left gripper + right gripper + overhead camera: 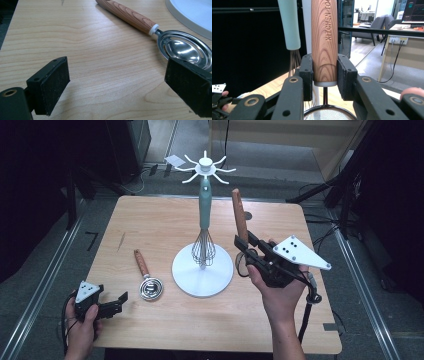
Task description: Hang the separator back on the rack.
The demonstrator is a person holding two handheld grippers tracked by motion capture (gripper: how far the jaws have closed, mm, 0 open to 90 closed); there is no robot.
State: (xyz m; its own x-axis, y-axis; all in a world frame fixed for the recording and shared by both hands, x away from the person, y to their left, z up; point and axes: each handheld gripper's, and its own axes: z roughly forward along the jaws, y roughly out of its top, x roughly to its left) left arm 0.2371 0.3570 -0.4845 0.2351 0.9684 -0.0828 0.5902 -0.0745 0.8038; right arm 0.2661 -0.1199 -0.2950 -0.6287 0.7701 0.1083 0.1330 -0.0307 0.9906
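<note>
My right gripper (243, 244) is shut on the lower end of a wooden-handled strainer (240, 215) and holds it upright above the table, right of the white utensil stand (202, 275). In the right gripper view the jaws (325, 72) clamp the handle (324, 37) just above its white collar, with the mesh bowl (327, 115) below. A teal-handled whisk (205, 212) hangs from the stand's hooked top. An egg separator (149, 285) with a wooden handle lies on the table left of the stand. My left gripper (119, 301) is open near the front left corner, and the separator's bowl (185, 48) lies just past its right jaw.
The stand's round base (192, 12) sits at mid-table. Several white hooks (205, 167) radiate from its top, above the far edge. The wooden table (165, 220) has bare surface at the left and along the front. A dark floor and metal rails surround it.
</note>
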